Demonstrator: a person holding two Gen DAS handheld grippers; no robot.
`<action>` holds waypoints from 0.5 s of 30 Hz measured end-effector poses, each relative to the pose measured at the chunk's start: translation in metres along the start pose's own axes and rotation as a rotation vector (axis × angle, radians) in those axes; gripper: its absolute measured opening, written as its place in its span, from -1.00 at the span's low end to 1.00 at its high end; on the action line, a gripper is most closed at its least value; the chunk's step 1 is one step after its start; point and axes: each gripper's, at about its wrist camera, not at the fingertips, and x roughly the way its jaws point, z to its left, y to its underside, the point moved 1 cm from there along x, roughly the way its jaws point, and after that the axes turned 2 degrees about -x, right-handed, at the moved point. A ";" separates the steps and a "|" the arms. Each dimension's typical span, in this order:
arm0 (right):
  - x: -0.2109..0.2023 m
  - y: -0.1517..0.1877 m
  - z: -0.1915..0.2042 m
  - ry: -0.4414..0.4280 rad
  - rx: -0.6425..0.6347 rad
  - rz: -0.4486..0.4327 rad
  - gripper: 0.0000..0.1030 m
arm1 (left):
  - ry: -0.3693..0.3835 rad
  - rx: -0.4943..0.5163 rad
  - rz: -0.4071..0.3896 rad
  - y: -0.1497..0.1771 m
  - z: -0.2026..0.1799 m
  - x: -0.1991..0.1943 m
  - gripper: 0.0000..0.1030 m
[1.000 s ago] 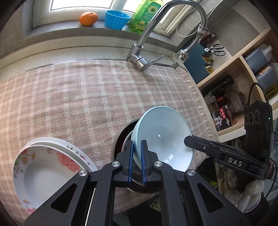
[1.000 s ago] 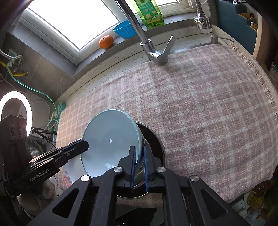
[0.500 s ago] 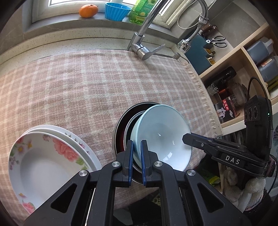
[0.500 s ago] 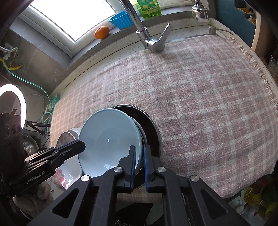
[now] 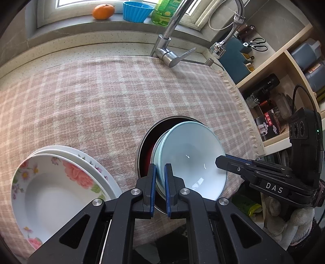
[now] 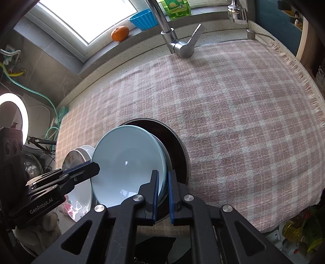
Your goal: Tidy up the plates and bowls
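Observation:
A pale blue bowl [image 5: 193,158] [image 6: 128,162] hangs tilted over a dark metal bowl [image 5: 145,142] [image 6: 178,146] on the checked cloth. My left gripper [image 5: 160,170] is shut on its left rim. My right gripper [image 6: 162,176] is shut on the opposite rim and shows in the left wrist view as a black tip [image 5: 221,160]. In the right wrist view the left gripper [image 6: 95,168] reaches in from the left. A second pale rim shows just under the bowl; whether it is another bowl I cannot tell. Stacked floral plates [image 5: 61,182] [image 6: 79,193] lie to the left.
The pink checked cloth [image 5: 101,97] covers the counter up to the faucet [image 5: 172,54]. An orange [image 5: 102,11], a blue cup [image 5: 138,11] and a green soap bottle [image 5: 164,12] stand on the windowsill. Shelves with bottles [image 5: 284,85] are on the right; a ring light [image 6: 12,113] is far left.
More of the dark bowl's far rim now shows beyond the blue bowl, and the plates sit higher in view. Both grippers keep the same hold on the bowl.

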 end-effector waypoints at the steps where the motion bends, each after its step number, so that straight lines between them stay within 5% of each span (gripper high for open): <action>1: 0.000 0.000 0.000 -0.001 -0.002 0.002 -0.80 | 0.001 0.003 0.000 0.000 0.000 0.000 -0.87; 15: -0.005 0.003 -0.002 -0.007 0.004 -0.010 -0.77 | 0.030 -0.010 -0.008 0.003 0.000 -0.010 -0.81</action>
